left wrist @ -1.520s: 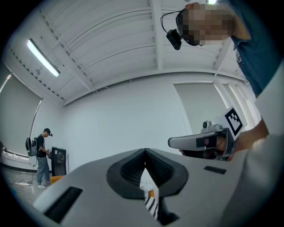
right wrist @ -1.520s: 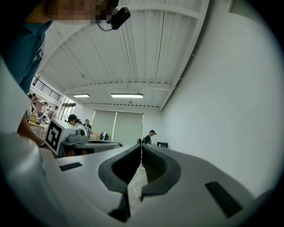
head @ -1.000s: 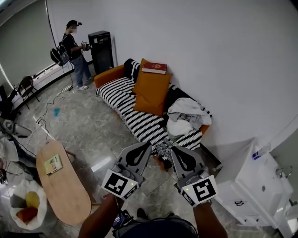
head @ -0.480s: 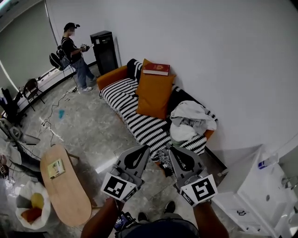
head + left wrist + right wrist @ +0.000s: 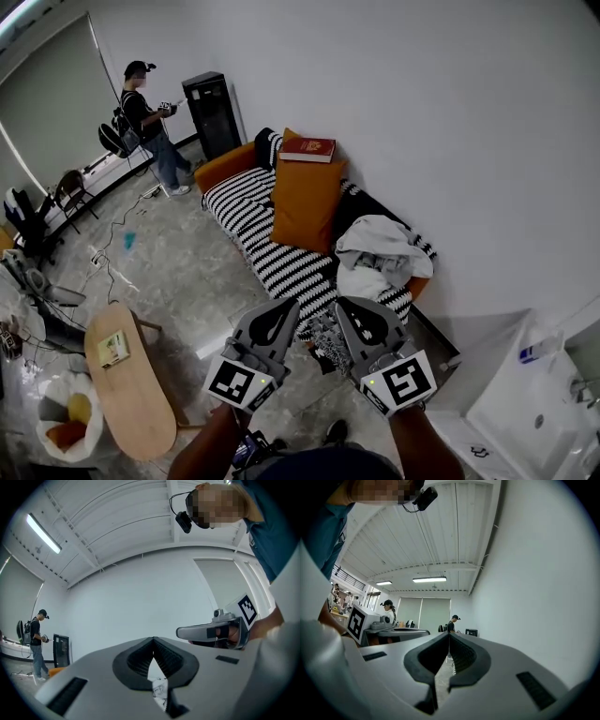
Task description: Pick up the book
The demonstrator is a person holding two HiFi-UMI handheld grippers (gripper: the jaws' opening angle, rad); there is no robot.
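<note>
Grey polished floor (image 5: 178,272) and a plain white wall (image 5: 450,141) frame a black-and-white striped sofa with orange arms (image 5: 246,202). A large orange cushion (image 5: 305,202) leans upright against the sofa's back. The red hardcover book (image 5: 307,149) lies flat on the cushion's top edge, well apart from both grippers. A heap of white clothing (image 5: 375,251) sits further along the seat.

Both bare forearms come up from the bottom edge of the head view, side by side. They hold the left gripper (image 5: 289,306) and the right gripper (image 5: 341,306) out in front, pointing about level towards the sofa. Their marker cubes face the camera.

In its own view the left gripper (image 5: 153,640) has its jaws pressed together with nothing between them. The right gripper (image 5: 448,637) likewise shows its jaws together and empty.

A person with a backpack (image 5: 145,117) stands by a black cabinet (image 5: 211,112) in the far corner. An oval wooden table (image 5: 127,384) stands at lower left.
</note>
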